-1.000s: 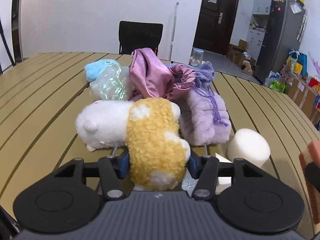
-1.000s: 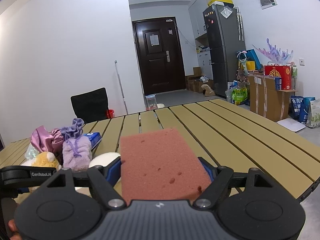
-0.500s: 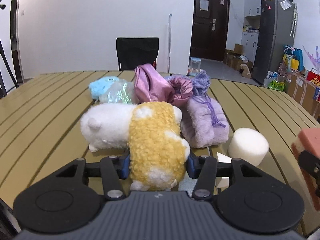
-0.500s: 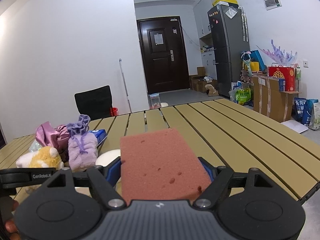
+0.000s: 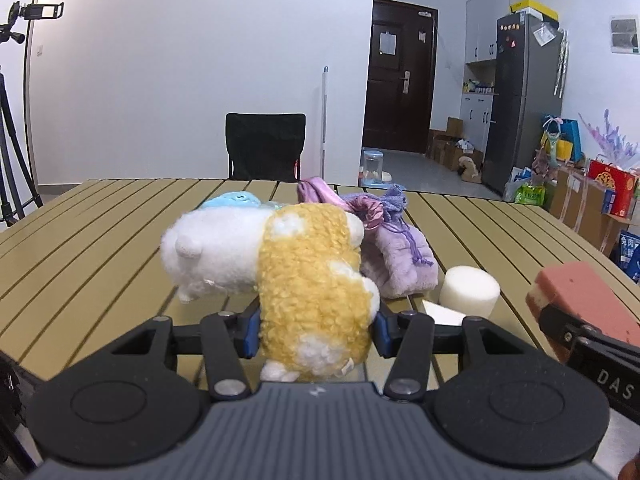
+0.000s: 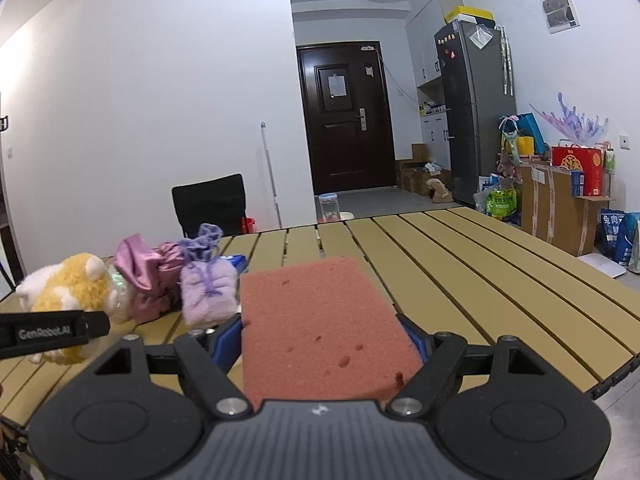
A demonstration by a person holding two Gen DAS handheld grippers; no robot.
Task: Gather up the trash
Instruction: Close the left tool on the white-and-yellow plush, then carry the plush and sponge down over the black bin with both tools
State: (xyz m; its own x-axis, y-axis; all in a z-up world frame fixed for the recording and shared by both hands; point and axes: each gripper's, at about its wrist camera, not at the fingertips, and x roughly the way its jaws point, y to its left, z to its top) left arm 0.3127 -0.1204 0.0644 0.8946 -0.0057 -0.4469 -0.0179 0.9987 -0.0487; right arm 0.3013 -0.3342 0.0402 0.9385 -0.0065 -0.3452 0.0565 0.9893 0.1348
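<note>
- Left gripper (image 5: pixel 316 326): closed on the yellow-and-white plush toy (image 5: pixel 308 280), blue pads pressed into the yellow hind part, white head sticking out ahead and to the left, clear of the jaws.
- Right gripper (image 6: pixel 326 340): jaws fairly wide yet clamped on the pink sponge (image 6: pixel 324 332), which fills the gap between the pads and pokes out ahead.
- Risk on the left: soft pile under the pads, so likely to squash and creep; head-heavy overhang could swing the toy and twist it out. Unclear from the wrist view whether the feet are free of the wooden table (image 5: pixel 100 248).
- Risk of dragging clutter: lilac drawstring pouch (image 5: pixel 396 256) just ahead and right of the left gripper, close to or touching the toy; loose cord could snag. Pink satin bag (image 5: pixel 320 194) and blue item (image 5: pixel 230 202) behind the toy, partly hidden.
- White foam cylinder (image 5: pixel 470 290) and a white scrap beside it just ahead-right of the left gripper, easily knocked off by a sideways sweep.
- Risk between the hands: the two grippers close side by side, each visible in the other's view; a careless turn could bump them and loosen either hold.
- No bin or bag in sight, so drop-off spot unknown.
</note>
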